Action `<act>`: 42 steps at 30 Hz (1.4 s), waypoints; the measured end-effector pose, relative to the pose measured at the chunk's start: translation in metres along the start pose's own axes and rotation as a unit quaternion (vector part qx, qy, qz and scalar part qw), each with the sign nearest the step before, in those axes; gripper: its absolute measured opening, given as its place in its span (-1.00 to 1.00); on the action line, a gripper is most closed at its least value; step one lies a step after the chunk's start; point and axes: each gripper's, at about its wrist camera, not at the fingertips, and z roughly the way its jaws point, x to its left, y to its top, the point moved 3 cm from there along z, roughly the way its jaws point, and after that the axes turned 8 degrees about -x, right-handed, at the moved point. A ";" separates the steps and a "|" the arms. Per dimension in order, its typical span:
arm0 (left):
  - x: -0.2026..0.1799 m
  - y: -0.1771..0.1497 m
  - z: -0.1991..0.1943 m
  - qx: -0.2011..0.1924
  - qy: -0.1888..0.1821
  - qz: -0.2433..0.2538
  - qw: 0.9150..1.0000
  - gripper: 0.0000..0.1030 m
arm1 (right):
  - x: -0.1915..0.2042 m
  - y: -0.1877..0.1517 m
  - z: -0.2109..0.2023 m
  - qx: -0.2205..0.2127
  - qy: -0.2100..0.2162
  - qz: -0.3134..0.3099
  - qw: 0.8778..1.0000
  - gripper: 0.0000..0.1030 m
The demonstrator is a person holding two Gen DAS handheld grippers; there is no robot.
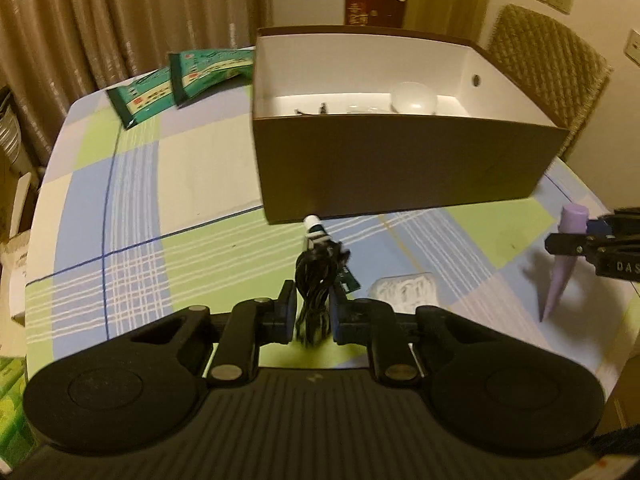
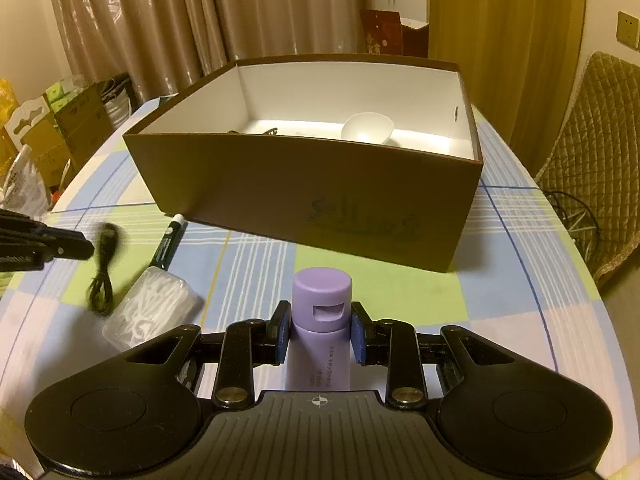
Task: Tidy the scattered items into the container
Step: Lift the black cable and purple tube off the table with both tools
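Closest to the left wrist camera, the left gripper (image 1: 313, 312) has its jaws clenched on a bundled black cable (image 1: 316, 284), which hangs between the blue pads above the checked tablecloth (image 1: 160, 208). Just beyond the cable a green pen (image 1: 316, 230) with a white cap lies on the cloth, its tip near the front wall of the box (image 1: 400, 168). To the right of the cable sits a clear pack of cotton swabs (image 1: 404, 290).

From the right wrist view, the right gripper (image 2: 320, 334) is grasping a purple tube (image 2: 322, 320) just below its cap, held above the cloth in front of the box. In the left view the same tube hangs with its narrow end pointing down, off the table.

Brown outside and white inside, the open box stands on the table ahead of both grippers. Inside it a white bowl (image 2: 367, 127) rests toward the right, and small dark items lie to its left, too small to identify.

Two green packets (image 1: 180, 80) lie on the far left of the table, beside the box. A quilted chair (image 2: 596, 160) stands at the right of the table, and curtains (image 2: 160, 20) hang behind.
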 end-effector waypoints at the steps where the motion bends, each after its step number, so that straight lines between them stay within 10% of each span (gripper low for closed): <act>1: -0.001 -0.001 0.001 0.002 0.002 0.003 1.000 -0.75 | 0.000 0.000 -0.001 0.000 0.000 0.000 1.000 -0.46; 19: 0.006 -0.037 0.050 0.087 -0.005 0.011 0.996 -0.50 | -0.012 -0.001 -0.007 0.000 -0.008 0.019 1.000 -0.46; 42: 0.003 -0.021 0.019 0.058 -0.012 0.006 0.998 -1.00 | -0.011 0.002 -0.003 0.002 0.010 0.014 1.000 -0.46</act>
